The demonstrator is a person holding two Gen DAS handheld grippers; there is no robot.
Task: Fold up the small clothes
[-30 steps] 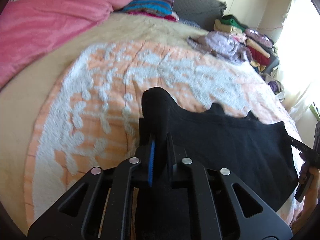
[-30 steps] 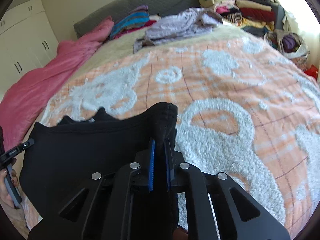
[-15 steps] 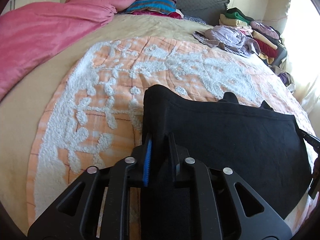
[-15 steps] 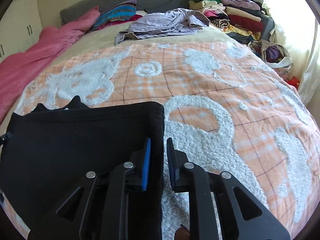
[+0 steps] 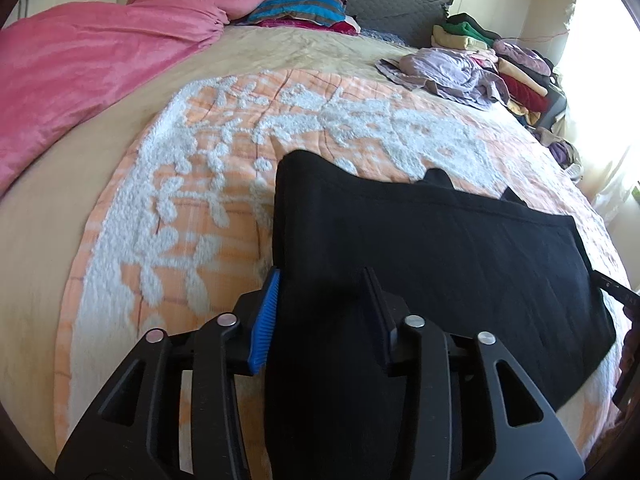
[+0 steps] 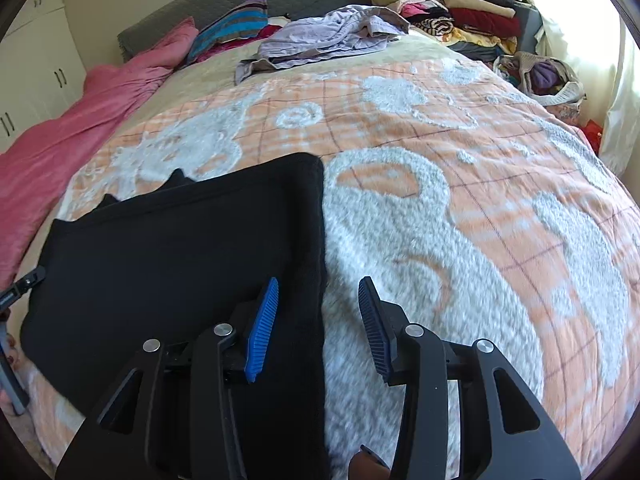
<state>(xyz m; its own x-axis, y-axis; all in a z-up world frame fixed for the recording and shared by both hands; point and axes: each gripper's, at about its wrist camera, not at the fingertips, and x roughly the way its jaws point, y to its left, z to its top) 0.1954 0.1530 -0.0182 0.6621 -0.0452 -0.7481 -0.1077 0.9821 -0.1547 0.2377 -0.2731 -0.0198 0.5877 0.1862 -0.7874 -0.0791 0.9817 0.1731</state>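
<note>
Left wrist view: we note the black garment [image 5: 432, 248] folded flat on the orange-and-white blanket [image 5: 168, 216], neat edge at 12 o'clock. Our left gripper [image 5: 324, 300] and right gripper [image 6: 318, 306] have just been opening, straddling its side edges, pads apart.

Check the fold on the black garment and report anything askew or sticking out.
The black garment lies flat on the orange-and-white blanket, side edges straight. One oddity: two small black points poke out past its far edge, so the layers beneath are not flush. Both grippers' jaws have just opened off the cloth.
</note>
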